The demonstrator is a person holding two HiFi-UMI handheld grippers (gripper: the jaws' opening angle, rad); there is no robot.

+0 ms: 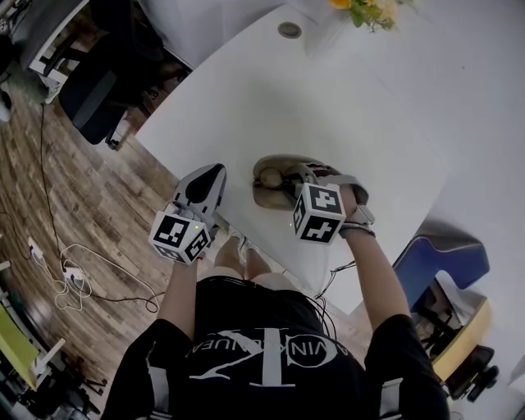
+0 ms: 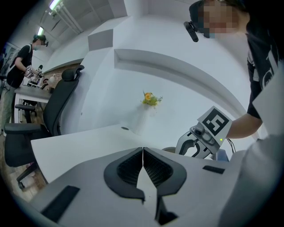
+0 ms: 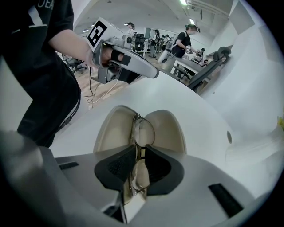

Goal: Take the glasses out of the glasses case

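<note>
An open beige glasses case [image 1: 267,193] lies on the white table [image 1: 328,107] near its front edge. In the right gripper view the case [image 3: 113,128] shows both halves spread, and thin metal-framed glasses [image 3: 143,132] stand on edge along its hinge line. My right gripper [image 3: 140,153] points steeply down into the case, its pads closed on the middle of the glasses frame. In the head view my right gripper [image 1: 297,182] covers the case's right part. My left gripper [image 1: 215,172] hovers at the table edge left of the case, jaws together and empty [image 2: 143,153].
A vase of yellow flowers [image 1: 365,10] and a round cable grommet [image 1: 289,29] sit at the table's far side. A black office chair [image 1: 98,90] stands left of the table, a blue chair [image 1: 443,254] at the right. Cables [image 1: 66,271] lie on the wooden floor.
</note>
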